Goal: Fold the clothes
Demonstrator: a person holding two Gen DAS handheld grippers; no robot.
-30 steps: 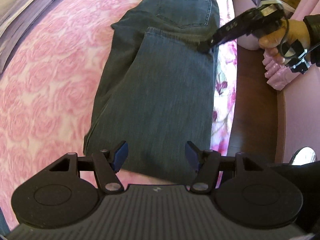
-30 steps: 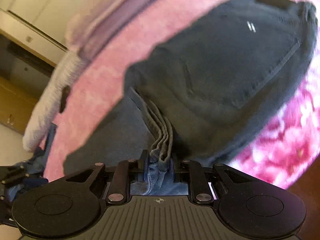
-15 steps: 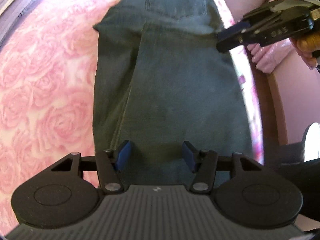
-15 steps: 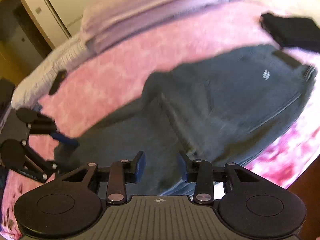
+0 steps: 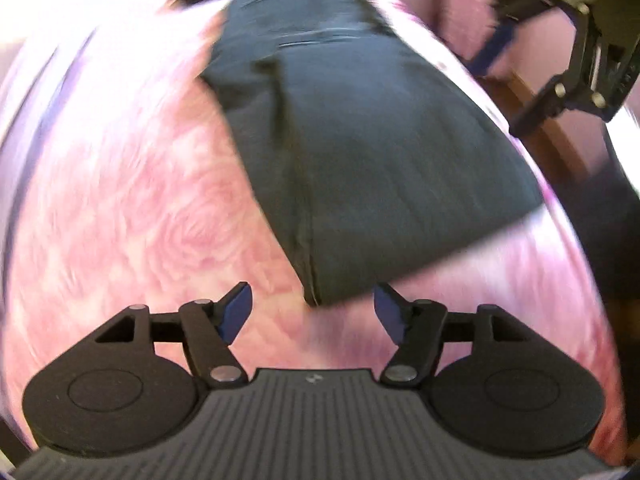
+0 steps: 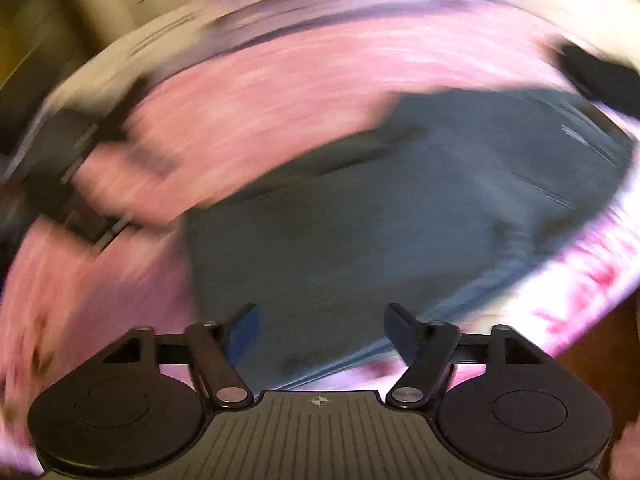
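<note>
The dark grey-blue denim jeans (image 5: 372, 152) are showing lighter blue along the edge w/ faint white stitch marks. The pink rose-print bedspread (image 5: 132, 216) is going magenta & white at the side. Both black plastic grippers (image 5: 312, 312) are sporting blue pads.

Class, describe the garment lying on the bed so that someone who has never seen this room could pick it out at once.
Start at the bed's pink rose-patterned cover. On it, toward the edge next to the wooden floor, lie the dark grey jeans, folded lengthwise with the legs doubled back toward the seat. Against all that pink they are the one dark, plain denim shape with a stitched back pocket.
</note>
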